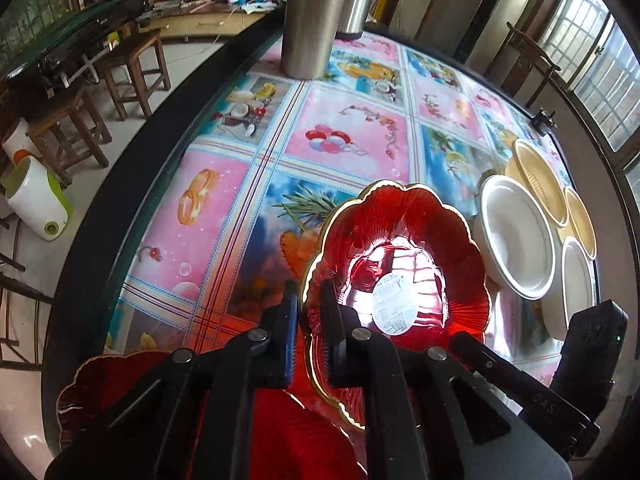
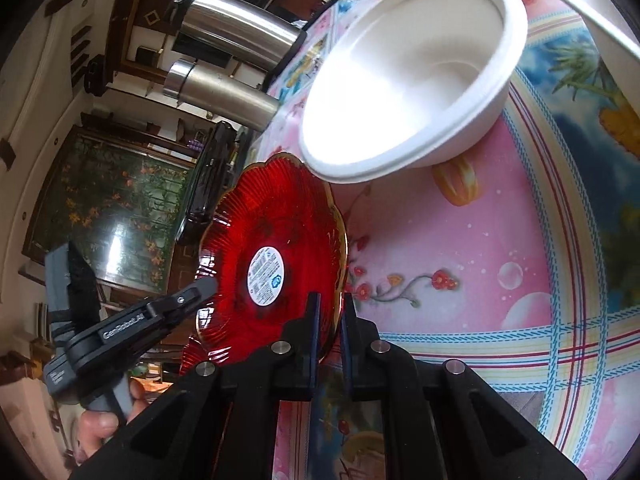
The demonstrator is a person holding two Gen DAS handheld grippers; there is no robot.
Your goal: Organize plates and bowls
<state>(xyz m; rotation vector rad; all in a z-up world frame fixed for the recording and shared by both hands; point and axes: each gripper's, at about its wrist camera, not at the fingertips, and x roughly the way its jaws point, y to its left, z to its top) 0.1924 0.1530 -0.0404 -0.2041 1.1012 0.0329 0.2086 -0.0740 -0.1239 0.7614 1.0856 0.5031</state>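
A red glass plate (image 1: 400, 240) with a scalloped gold rim and a round white sticker is gripped from both sides. My left gripper (image 1: 310, 320) is shut on its near-left rim, and the right gripper (image 1: 456, 338) meets the rim from the lower right. In the right wrist view my right gripper (image 2: 330, 316) is shut on the gold edge of the red plate (image 2: 276, 220), with the left gripper (image 2: 206, 284) on the opposite edge. A second red plate (image 1: 120, 392) lies under my left gripper. White bowls (image 1: 516, 236) and tan bowls (image 1: 536, 180) stand to the right.
Two steel flasks (image 1: 312, 20) stand at the far end of the table, whose patterned cloth (image 1: 224, 208) ends at a dark edge (image 1: 120, 220) on the left. Wooden stools (image 1: 132, 68) stand beyond it. A large white bowl (image 2: 412, 76) sits close behind the plate.
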